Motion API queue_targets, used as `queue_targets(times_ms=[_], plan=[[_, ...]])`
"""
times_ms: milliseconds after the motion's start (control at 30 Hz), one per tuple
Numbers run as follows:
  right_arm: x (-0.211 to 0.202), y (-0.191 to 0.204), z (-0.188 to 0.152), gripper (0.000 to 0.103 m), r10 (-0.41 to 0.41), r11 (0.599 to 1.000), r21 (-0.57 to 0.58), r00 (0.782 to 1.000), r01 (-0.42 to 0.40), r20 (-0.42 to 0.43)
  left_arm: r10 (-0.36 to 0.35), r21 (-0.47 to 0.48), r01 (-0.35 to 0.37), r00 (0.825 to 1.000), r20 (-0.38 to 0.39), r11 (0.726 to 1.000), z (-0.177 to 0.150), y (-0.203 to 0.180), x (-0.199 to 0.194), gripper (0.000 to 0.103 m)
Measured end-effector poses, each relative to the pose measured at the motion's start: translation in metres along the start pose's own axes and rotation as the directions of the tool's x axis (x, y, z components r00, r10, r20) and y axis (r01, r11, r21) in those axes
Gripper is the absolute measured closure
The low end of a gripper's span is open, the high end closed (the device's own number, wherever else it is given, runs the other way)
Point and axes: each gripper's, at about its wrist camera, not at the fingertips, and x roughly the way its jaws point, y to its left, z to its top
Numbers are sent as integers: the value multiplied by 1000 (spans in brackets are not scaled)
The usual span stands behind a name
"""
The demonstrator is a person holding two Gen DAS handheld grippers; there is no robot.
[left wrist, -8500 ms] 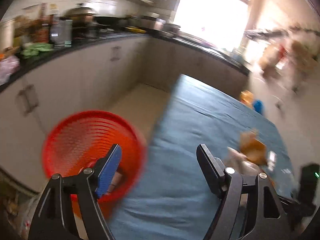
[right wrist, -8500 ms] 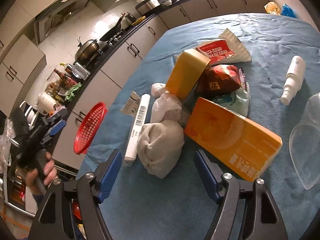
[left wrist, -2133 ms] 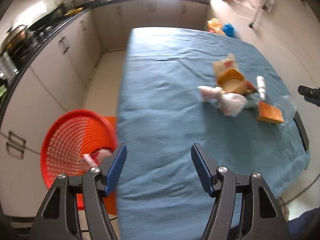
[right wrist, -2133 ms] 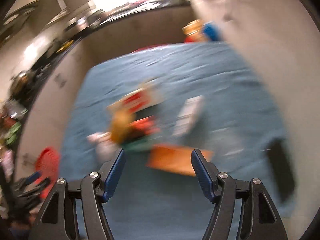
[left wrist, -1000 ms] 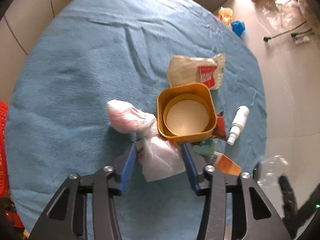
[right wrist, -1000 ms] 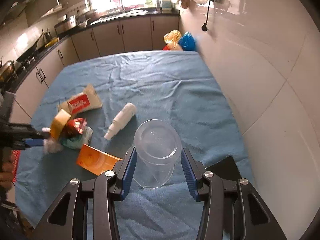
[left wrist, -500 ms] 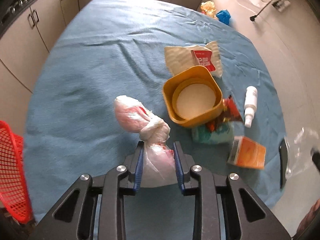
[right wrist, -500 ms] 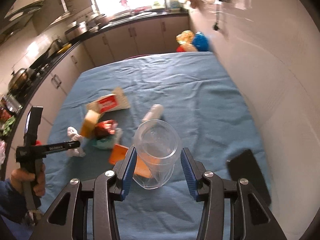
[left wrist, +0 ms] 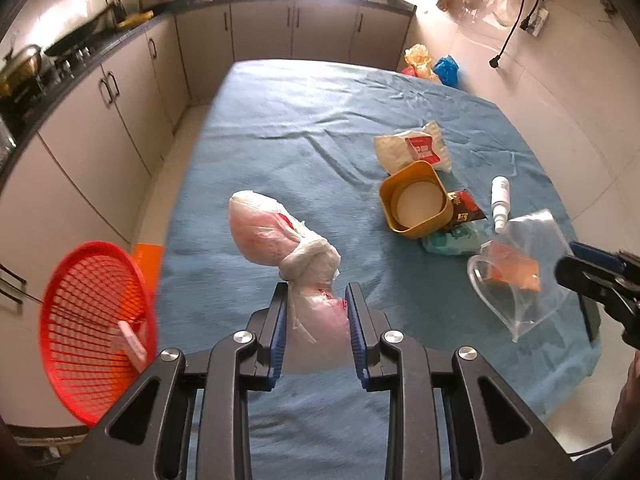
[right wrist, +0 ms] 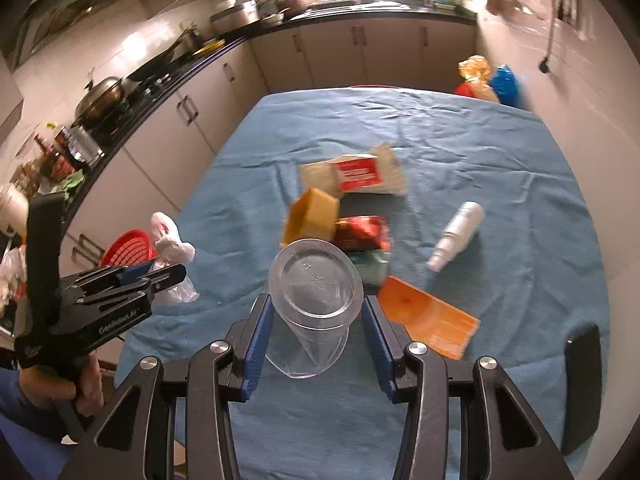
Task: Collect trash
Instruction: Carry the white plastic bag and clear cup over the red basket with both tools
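Note:
My left gripper (left wrist: 316,314) is shut on the tail of a knotted white plastic bag (left wrist: 264,228), which hangs lifted above the blue tablecloth (left wrist: 304,128). My right gripper (right wrist: 316,314) is shut on a clear plastic cup (right wrist: 316,280), held over the table with its base facing the camera. In the left wrist view the cup (left wrist: 520,276) and the right gripper (left wrist: 592,272) show at the right edge. In the right wrist view the left gripper (right wrist: 160,276) holds the bag (right wrist: 172,244) near a red mesh basket (right wrist: 128,246).
The red basket (left wrist: 96,320) hangs off the table's left side with a small item inside. On the cloth lie a yellow tub (left wrist: 416,204), a red-and-white packet (left wrist: 412,150), a spray bottle (left wrist: 500,200), snack wrappers (left wrist: 464,210), an orange box (right wrist: 428,316) and a black phone (right wrist: 580,384).
The left gripper closed on the bag's tail and lifted it off the cloth, pulling back toward the table's near end. The right gripper carried the cup leftward over the table.

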Motion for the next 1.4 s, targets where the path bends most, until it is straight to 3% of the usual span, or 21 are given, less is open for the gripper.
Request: queue_targets(times_ms=[400, 1400], plan=[[17, 58, 6, 54, 60, 993, -105, 998, -62, -20, 98, -52, -97, 995, 34, 994, -18, 45, -28, 76], [61, 195, 26, 54, 136, 947, -285, 988, -150, -71, 183, -203, -170, 982, 47, 964, -51, 160, -62, 76]])
